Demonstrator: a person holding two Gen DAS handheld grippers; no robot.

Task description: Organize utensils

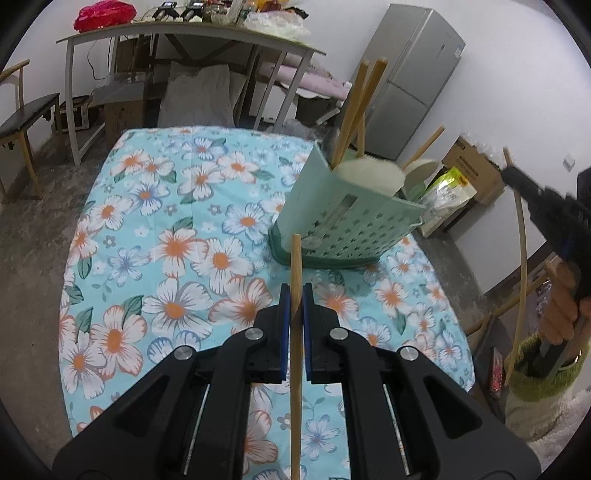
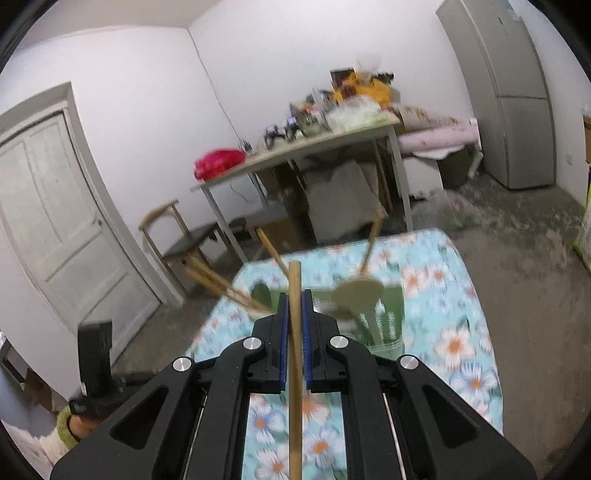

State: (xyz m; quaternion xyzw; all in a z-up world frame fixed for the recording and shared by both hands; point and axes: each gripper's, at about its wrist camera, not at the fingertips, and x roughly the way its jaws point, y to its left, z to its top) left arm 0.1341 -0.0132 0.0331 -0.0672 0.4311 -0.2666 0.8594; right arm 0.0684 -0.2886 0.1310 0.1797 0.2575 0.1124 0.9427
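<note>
So closest to the left wrist camera, the left gripper (image 1: 296,297) is clamped on a wooden stick (image 1: 295,332), some utensil handle whose working end is out of frame. The stick runs straight up between the blue pads (image 1: 284,317) and its tip pokes out just short of the green holder (image 1: 343,225).

Same deal on the other side: the right gripper (image 2: 294,304) is pinched on its own wooden stick (image 2: 294,350), again only the handle showing, held above the holder (image 2: 373,314) and looking down into it. That view is pretty blurry, so details are rough.

The holder is a mint green perforated plastic caddy on a darker green base, sitting on the table (image 1: 155,240) with the blue flower cloth, toward the far right part of it. Inside the holder there are a few wooden sticks (image 1: 354,110) leaning out of the back compartment, and a pale spoon or ladle head (image 1: 369,173) at the front. From the right wrist camera you can see a pale spatula-shaped head (image 2: 356,295) in the holder and more stick handles (image 2: 218,280) fanning out to its left.

Behind the holder there's a gray fridge (image 1: 413,81), cardboard boxes (image 1: 476,170) on the floor, and a cluttered desk (image 1: 184,37) with a red bag (image 1: 105,14) on it. A wooden chair (image 2: 177,236) and a white door (image 2: 55,221) sit farther off.
</note>
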